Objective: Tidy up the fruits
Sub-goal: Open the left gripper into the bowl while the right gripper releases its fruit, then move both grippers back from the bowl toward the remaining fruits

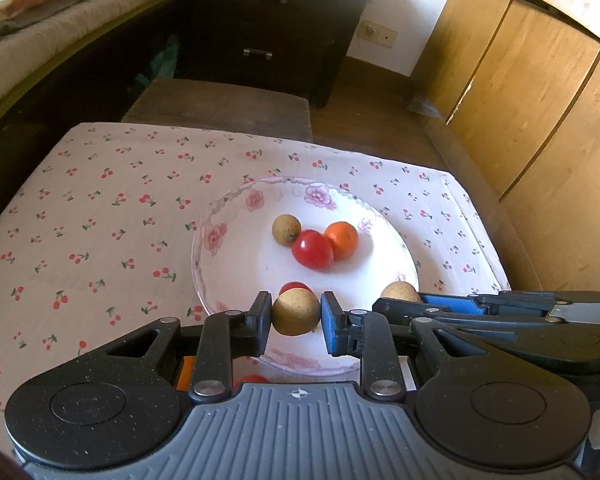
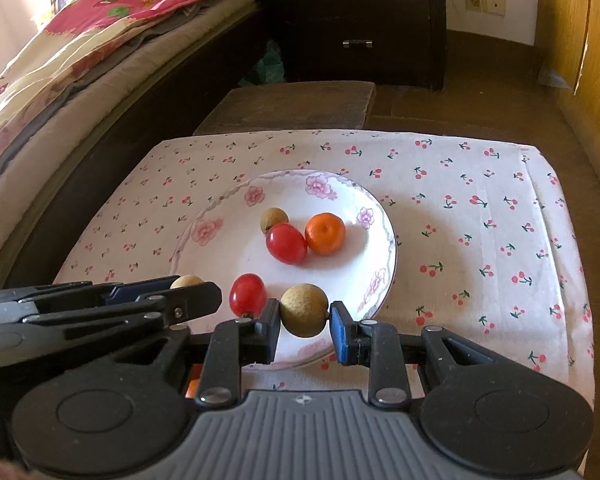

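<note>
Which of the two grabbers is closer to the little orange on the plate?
Probably the right gripper, though it is close. Both hang over the plate's near edge, each shut on a brown fruit; the orange lies almost straight ahead of it, and further off to one side of the left gripper.

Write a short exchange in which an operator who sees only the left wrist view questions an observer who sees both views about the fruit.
Operator: Does the right gripper grip anything?
Observer: Yes, it is shut on a tan round fruit.
Operator: What is the red thing peeking over my own fruit?
Observer: A small red tomato, lying on the plate, held by neither gripper.
</note>
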A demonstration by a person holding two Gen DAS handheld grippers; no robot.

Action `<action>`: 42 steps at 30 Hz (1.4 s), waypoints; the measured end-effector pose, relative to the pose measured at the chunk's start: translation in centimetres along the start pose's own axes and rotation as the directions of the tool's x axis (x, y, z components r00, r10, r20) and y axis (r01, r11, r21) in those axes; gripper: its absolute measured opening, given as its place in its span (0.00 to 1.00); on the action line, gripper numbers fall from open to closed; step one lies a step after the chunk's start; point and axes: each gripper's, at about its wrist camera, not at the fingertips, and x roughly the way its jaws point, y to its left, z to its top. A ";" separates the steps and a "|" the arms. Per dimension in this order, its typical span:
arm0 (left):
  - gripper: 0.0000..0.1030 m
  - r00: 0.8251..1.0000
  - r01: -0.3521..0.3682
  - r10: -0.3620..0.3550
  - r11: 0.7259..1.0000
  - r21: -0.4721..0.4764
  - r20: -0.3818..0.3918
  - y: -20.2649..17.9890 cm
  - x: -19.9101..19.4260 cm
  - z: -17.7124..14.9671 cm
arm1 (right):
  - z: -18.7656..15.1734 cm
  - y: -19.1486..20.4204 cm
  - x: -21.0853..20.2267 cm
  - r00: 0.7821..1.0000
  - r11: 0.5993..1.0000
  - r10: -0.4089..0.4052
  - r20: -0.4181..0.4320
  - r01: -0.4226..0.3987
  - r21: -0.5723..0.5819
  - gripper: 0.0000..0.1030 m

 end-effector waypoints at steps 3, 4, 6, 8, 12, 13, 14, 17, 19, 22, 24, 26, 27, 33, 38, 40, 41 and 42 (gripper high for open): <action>0.32 1.000 -0.012 0.012 1.000 -0.003 -0.008 0.1 0.5 0.0 | 0.1 0.0 0.7 1.000 1.000 -0.004 -0.009 0.004 -0.002 0.28; 0.32 1.000 -0.014 0.014 1.000 -0.006 -0.012 0.1 0.7 0.1 | 0.1 -0.1 0.9 1.000 1.000 -0.004 -0.011 0.004 0.000 0.28; 0.32 1.000 -0.018 0.018 1.000 -0.009 -0.017 0.2 1.0 0.1 | 0.1 -0.1 1.2 1.000 1.000 -0.006 -0.013 0.006 0.004 0.28; 0.32 1.000 -0.019 0.018 1.000 -0.012 -0.020 0.3 1.1 0.1 | 0.2 -0.2 1.3 1.000 1.000 -0.007 -0.013 0.007 0.005 0.29; 0.32 1.000 -0.017 0.017 1.000 -0.013 -0.019 0.4 1.2 0.1 | 0.2 -0.1 1.2 1.000 1.000 -0.013 -0.008 0.013 -0.001 0.29; 0.32 1.000 -0.018 0.017 1.000 -0.015 -0.019 0.4 1.2 0.1 | 0.1 0.0 1.3 1.000 1.000 -0.015 -0.007 0.015 -0.002 0.29; 0.32 1.000 -0.019 0.019 1.000 -0.017 -0.020 0.4 1.2 0.1 | 0.1 0.0 1.3 1.000 1.000 -0.016 -0.006 0.016 -0.002 0.29; 0.34 1.000 -0.026 0.025 0.999 -0.019 -0.019 0.5 1.2 0.1 | 0.1 0.0 1.4 1.000 1.000 -0.015 -0.003 0.015 -0.001 0.29; 0.35 0.999 -0.030 0.029 0.999 -0.021 -0.017 0.5 1.3 0.2 | 0.2 -0.1 1.4 1.000 1.000 -0.016 0.000 0.016 -0.001 0.29; 0.36 0.999 -0.033 0.033 0.999 -0.024 -0.020 0.5 1.3 0.1 | 0.1 0.0 1.5 1.000 1.000 -0.018 -0.001 0.018 -0.003 0.29; 0.37 0.999 -0.033 0.033 0.999 -0.028 -0.019 0.6 1.3 0.2 | 0.2 0.0 1.4 1.000 1.000 -0.020 0.002 0.020 -0.003 0.29; 0.38 1.000 -0.028 0.028 0.999 -0.035 -0.014 0.6 1.1 0.2 | 0.3 0.0 1.2 1.000 1.000 -0.020 0.012 0.020 0.001 0.29; 0.39 1.000 -0.026 0.026 0.999 -0.037 -0.010 0.7 1.0 0.3 | 0.3 -0.1 1.1 1.000 1.000 -0.017 0.014 0.017 0.005 0.29; 0.41 1.000 -0.022 0.022 0.999 -0.029 0.004 0.5 0.6 0.4 | 0.3 0.1 0.8 0.999 1.000 -0.030 0.023 0.030 0.004 0.30; 0.41 1.000 -0.016 0.016 0.999 -0.033 0.012 0.6 0.2 0.4 | 0.3 0.2 0.3 0.999 1.000 -0.031 0.031 0.031 0.005 0.30; 0.42 1.000 -0.017 0.018 0.999 -0.034 0.017 0.7 0.0 0.4 | 0.2 0.4 0.1 0.999 1.000 -0.030 0.034 0.030 0.005 0.30; 0.42 1.000 -0.018 0.019 0.999 -0.035 0.019 0.7 -0.1 0.4 | 0.2 0.5 0.0 0.999 1.000 -0.029 0.035 0.029 0.003 0.30; 0.42 1.000 -0.018 0.019 0.999 -0.035 0.020 0.8 -0.2 0.3 | 0.1 0.6 -0.1 0.999 1.000 -0.028 0.036 0.028 0.001 0.30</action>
